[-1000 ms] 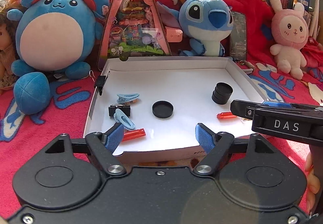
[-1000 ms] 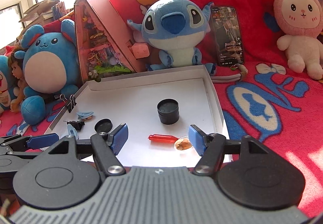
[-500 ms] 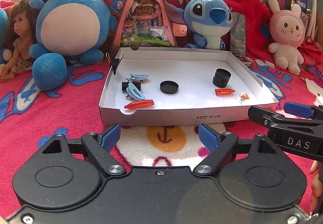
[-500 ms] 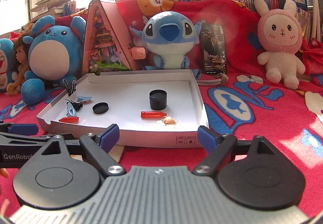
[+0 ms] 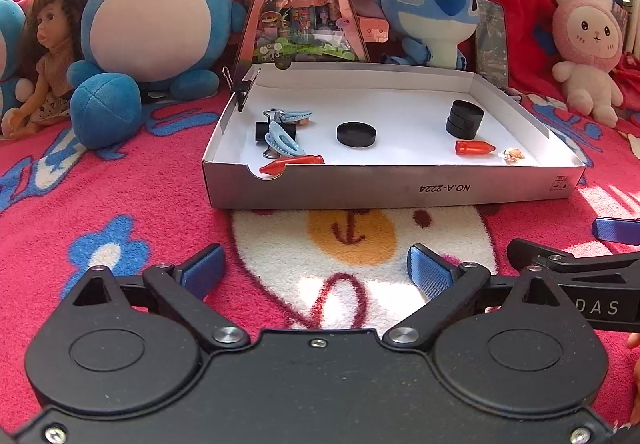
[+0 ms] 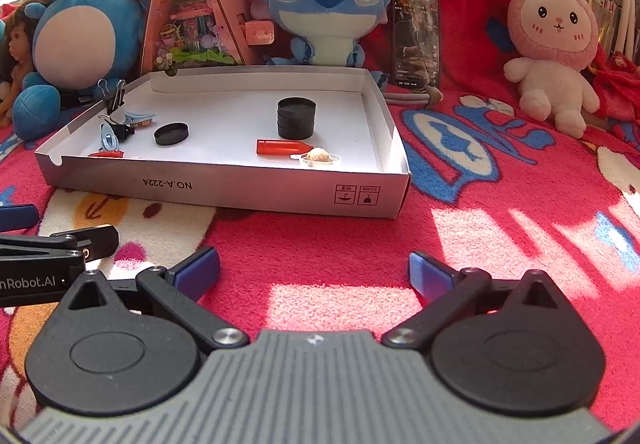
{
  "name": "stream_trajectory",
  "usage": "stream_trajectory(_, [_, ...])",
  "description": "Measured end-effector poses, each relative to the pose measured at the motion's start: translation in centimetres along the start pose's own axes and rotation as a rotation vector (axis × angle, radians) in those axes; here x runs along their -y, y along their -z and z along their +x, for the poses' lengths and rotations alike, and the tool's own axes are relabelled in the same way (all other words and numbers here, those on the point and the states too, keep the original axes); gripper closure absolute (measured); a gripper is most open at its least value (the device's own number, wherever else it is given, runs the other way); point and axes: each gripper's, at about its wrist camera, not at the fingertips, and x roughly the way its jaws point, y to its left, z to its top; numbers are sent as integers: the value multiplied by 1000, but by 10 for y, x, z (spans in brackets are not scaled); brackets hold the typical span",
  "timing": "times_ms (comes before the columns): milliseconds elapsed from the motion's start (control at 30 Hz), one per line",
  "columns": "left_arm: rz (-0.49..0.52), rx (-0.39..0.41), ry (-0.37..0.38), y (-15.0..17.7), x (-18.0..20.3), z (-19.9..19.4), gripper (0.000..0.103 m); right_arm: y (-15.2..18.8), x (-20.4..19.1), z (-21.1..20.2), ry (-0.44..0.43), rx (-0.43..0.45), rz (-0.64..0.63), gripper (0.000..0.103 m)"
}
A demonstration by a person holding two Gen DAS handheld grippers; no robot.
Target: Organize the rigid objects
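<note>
Well beyond both grippers' empty, opening jaws, the white box (image 5: 384,187) sits on the blanket (image 6: 500,228).

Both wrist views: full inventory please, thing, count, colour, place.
shallow cardboard box: 1, white, on the red blanket
flat round lid: 1, black, box middle
stack of round cases: 1, black, box right
pointed plastic caps: 2, orange-red, one right, one at the front left notch
hair clips: 2, light blue, box left
binder clips: 2, black, one on the left wall, one among the hair clips
small shell: 1, tan, front right corner
plush toys: 3, two blue, one pink, behind the box
left hand-held gripper: 1, black with blue pads, jaws opening, nothing between
right hand-held gripper: 1, same colours, jaws opening, nothing between
</note>
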Motion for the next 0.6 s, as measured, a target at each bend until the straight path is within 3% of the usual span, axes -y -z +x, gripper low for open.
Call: stream_trajectory(600, [4,-7,-16,1,1,1,0,1,2,0,-10,-14,14,0])
